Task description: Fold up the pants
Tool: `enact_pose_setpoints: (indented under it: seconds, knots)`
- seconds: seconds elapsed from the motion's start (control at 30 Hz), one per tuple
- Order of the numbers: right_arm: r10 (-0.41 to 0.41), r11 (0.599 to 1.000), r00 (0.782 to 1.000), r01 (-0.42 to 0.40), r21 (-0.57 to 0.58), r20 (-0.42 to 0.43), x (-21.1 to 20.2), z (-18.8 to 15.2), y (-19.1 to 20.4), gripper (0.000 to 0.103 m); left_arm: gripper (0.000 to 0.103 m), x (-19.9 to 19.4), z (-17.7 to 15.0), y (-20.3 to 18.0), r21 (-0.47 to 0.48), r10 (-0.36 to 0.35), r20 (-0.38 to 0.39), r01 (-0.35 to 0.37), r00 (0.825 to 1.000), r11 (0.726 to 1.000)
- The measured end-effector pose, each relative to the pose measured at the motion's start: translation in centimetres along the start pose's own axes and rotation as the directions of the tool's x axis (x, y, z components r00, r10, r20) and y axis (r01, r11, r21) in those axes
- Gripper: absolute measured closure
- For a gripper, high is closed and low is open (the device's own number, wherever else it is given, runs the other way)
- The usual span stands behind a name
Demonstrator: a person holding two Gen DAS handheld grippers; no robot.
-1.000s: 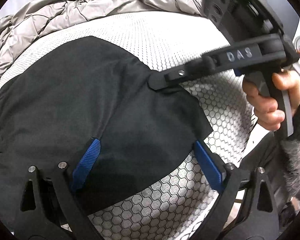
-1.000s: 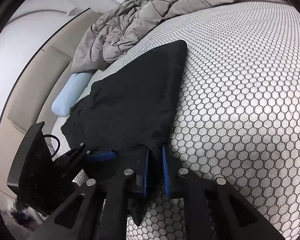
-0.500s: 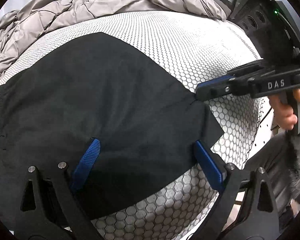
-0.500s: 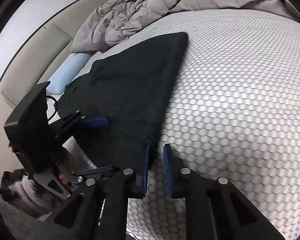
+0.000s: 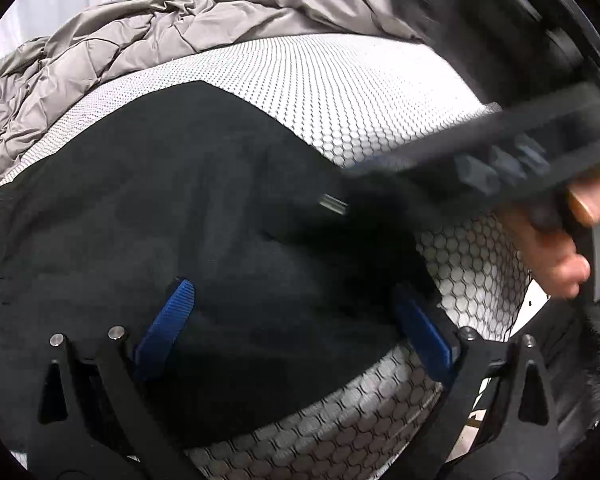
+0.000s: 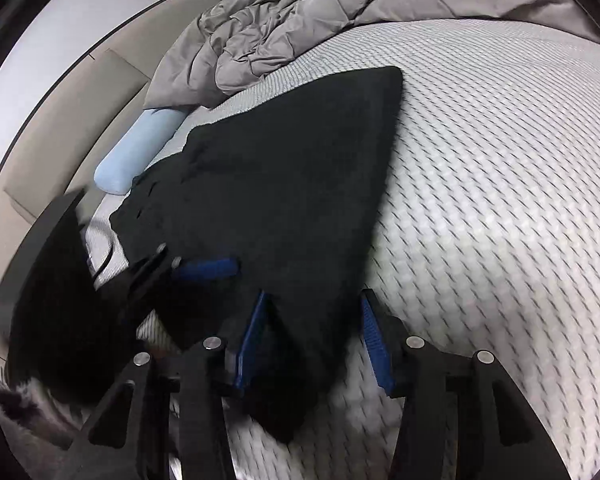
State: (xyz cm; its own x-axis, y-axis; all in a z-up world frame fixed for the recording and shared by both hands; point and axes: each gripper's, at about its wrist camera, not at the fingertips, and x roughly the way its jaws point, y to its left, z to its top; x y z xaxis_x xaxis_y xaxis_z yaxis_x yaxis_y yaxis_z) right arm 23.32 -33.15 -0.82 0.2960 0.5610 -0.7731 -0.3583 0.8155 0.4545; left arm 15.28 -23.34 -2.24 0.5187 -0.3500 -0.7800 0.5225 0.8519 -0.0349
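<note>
The black pants (image 5: 188,216) lie spread flat on the honeycomb-patterned mattress (image 5: 360,92); they also show in the right wrist view (image 6: 292,184). My left gripper (image 5: 296,332) is open, its blue pads wide apart over the pants' near edge. My right gripper (image 6: 314,344) is open, its pads straddling the pants' near corner. The right gripper (image 5: 440,164) shows blurred in the left wrist view, over the pants' right edge. The left gripper (image 6: 196,270) shows in the right wrist view, low over the cloth.
A rumpled grey quilt (image 5: 140,36) is heaped at the far side of the mattress, also seen in the right wrist view (image 6: 340,12). A light blue pillow (image 6: 140,156) lies by the beige headboard (image 6: 72,120). The mattress edge drops off near both grippers.
My right gripper was shut at the pants' corner; now its jaws stand open around that corner. It has moved back over the pants' right edge. The left gripper stayed open in place.
</note>
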Motion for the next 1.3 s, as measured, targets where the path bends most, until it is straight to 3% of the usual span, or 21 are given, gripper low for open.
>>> enact_pose_setpoints:
  seconds: [0.17,0.33,0.53,0.7,0.83,0.97,1.07,1.17,1.3]
  knots:
    - [-0.014,0.996,0.999,0.01,0.085,0.039,2.0,3.2,-1.8,0.08,0.004,-0.1,-0.3,0.4,0.001,-0.024,-0.025,0.024,0.999,1.0]
    - [-0.049,0.99,0.996,0.039,0.133,0.07,3.4,7.0,-3.0,0.082,0.003,-0.1,-0.5,0.3,0.007,-0.021,-0.033,0.021,0.999,1.0]
    - [-0.15,0.986,0.984,0.141,0.086,0.1,5.2,11.9,-3.4,0.082,0.003,-0.2,-0.6,0.7,0.031,-0.049,-0.047,0.05,0.998,0.998]
    - [-0.334,0.937,0.937,0.341,-0.067,0.101,7.6,15.2,-2.1,0.082,0.003,-0.5,-1.0,0.7,0.044,-0.06,-0.046,0.062,0.997,0.997]
    - [-0.409,0.901,0.901,0.424,-0.096,0.146,7.9,16.1,-1.3,0.08,0.002,-1.0,-1.7,0.6,0.075,-0.081,-0.032,0.083,0.996,0.994]
    - [-0.357,0.931,0.925,0.364,-0.035,0.132,5.7,15.8,-2.2,0.069,0.002,-2.3,-2.2,1.2,0.053,-0.121,0.0,0.121,0.993,0.991]
    - [-0.292,0.956,0.942,0.289,0.042,0.163,2.6,14.0,-3.6,0.057,0.002,-3.9,-2.2,3.0,-0.023,-0.177,0.024,0.177,0.984,0.984]
    - [-0.166,0.98,0.975,0.145,0.137,0.15,0.1,10.4,-5.9,0.056,0.002,-5.0,-2.3,5.6,-0.148,-0.195,0.077,0.205,0.978,0.968]
    - [-0.048,0.985,0.995,0.032,0.171,0.092,-1.7,5.7,-6.9,0.056,0.002,-4.8,-2.3,7.1,-0.246,-0.147,0.104,0.169,0.984,0.954]
